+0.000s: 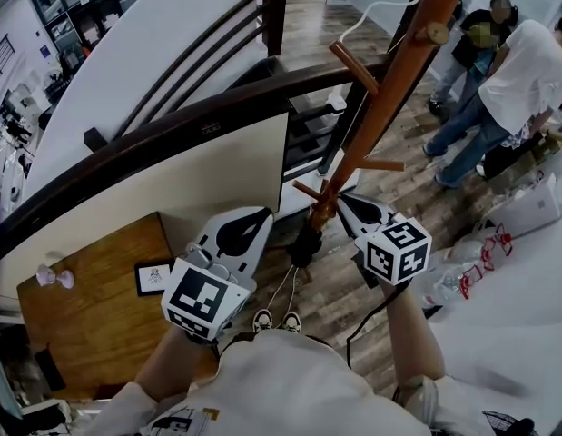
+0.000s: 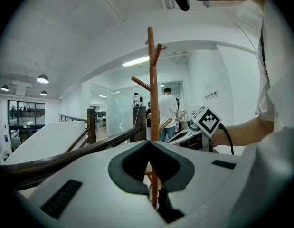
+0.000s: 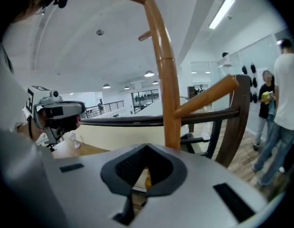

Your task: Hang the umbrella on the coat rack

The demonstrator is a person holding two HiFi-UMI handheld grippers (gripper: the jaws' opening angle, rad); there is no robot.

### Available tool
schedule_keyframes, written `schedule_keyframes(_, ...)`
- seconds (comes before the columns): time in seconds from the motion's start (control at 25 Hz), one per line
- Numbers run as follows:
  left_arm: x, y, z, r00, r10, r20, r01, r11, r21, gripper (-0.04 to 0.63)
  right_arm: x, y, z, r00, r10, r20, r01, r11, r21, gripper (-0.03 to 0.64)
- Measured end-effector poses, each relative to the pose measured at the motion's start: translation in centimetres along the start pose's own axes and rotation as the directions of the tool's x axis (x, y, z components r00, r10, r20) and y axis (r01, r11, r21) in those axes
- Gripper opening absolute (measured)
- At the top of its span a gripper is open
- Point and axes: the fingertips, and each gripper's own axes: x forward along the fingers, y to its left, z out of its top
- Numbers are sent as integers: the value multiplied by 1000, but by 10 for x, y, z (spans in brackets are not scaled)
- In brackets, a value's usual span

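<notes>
**Item 1. Coat rack** (image 1: 403, 71): bare wooden pole with short, upward-slanting pegs (image 1: 353, 66). In the head view it runs from 1 o'clock down to the centre. (Both gripper views show it upright, close ahead of the jaws.)

**Item 2. Umbrella** (image 1: 303, 242): a dark, compact bundle, apparently folded. It sits at the lower end of the pole, at 6 o'clock from the lowest pegs, with thin pale cords trailing beneath it. How it is fastened cannot be told. It lies between the tips of the two grippers, and neither grips it.

**Item 3. Left gripper** (image 1: 261, 218): at 8 o'clock from the umbrella, with its marker cube (image 1: 203, 298) nearest the person. The tongs are closed tip to tip with nothing between the pads. (In its own view the pole shows through the opening behind the tips.)

**Item 4. Right gripper** (image 1: 346, 200): at 2 o'clock from the umbrella, tips just beside the pole, with its marker cube (image 1: 399, 248) behind. The tongs are closed, tips meeting, and grip nothing.

**Item 5. Surroundings, head view:**
- Handrail (image 1: 172, 130): dark and curved, crossing from 9 o'clock toward 1 o'clock.
- Wooden table (image 1: 90, 316): at 8 o'clock, bearing a small pink object (image 1: 54, 278) and a framed card (image 1: 153, 276).
- People (image 1: 526, 71): standing at 2 o'clock.
- Plastic bags (image 1: 526, 212): white, at 3 o'clock.
- Shoes (image 1: 262, 320): the person's own, at 6 o'clock, on the plank floor (image 1: 408, 180).
</notes>
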Motion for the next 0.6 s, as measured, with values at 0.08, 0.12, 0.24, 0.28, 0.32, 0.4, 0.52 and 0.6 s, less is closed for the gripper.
schedule_keyframes(0.08,2,2,-4,1000,0,-10,0,1000,-7,3,6,-6,-12,1000,-11,-28,11,1000,4,3)
schedule_keyframes(0.12,3,2,-5,1000,0,-13,0,1000,-14,3,8,-8,-17,999,-25,-44,25,1000,-12,3)
schedule_keyframes(0.24,4,6,-6,1000,5,-8,-5,999,-35,3,12,-14,-26,996,-60,-67,57,997,-45,3)
schedule_keyframes(0.28,5,7,-6,1000,7,-9,-8,999,-34,3,13,-17,-27,996,-58,-63,56,998,-32,3)
schedule_keyframes(0.32,5,8,-8,1000,10,-12,-11,1000,-27,3,15,-19,-27,997,-56,-59,55,998,-19,3)
schedule_keyframes(0.4,7,8,-11,1000,14,-23,-15,1000,-12,3,19,-23,-30,996,-59,-60,59,998,-8,3)
schedule_keyframes(0.52,9,8,-17,999,15,-37,-15,1000,-16,3,26,-33,-37,995,-70,-68,71,997,18,3)
schedule_keyframes(0.6,11,7,-19,999,14,-44,-15,1000,-20,3,30,-39,-39,996,-66,-61,70,995,65,3)
